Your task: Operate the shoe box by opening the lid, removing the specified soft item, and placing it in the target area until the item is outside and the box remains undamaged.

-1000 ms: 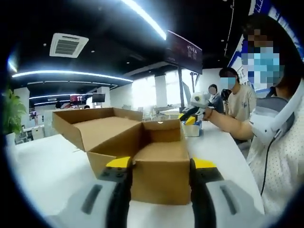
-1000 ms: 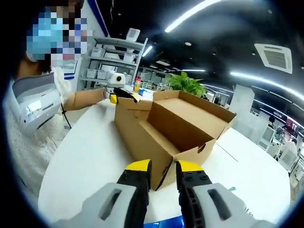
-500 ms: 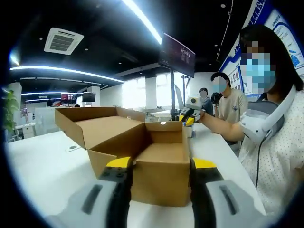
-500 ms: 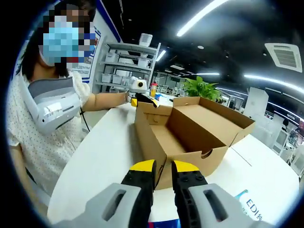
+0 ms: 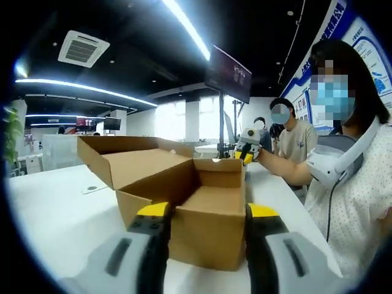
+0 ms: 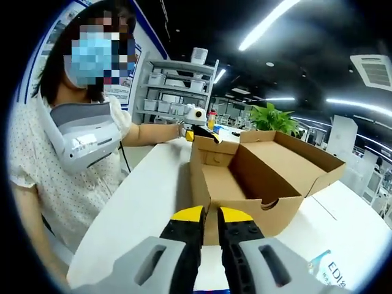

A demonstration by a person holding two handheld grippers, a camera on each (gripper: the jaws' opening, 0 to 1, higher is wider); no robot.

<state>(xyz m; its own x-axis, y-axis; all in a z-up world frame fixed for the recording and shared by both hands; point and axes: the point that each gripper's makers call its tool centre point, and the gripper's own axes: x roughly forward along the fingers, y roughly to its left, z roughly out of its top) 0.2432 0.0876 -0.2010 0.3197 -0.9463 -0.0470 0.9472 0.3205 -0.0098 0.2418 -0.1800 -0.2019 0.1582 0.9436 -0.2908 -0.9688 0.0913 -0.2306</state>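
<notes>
Fingers: your left gripper (image 5: 207, 211) is apart, straddling shoe box (image 5: 205, 214) end; right gripper (image 6: 211, 215) nearly together, box ahead. Thin cardboard dents easily—grip lightly at wall edge.

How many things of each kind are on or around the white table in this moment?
Cardboard shoe box, lid open: 1
Hand-held grippers: 2, the left gripper and the right gripper
Potted plant: 1
White table: 1
Total: 5
</notes>
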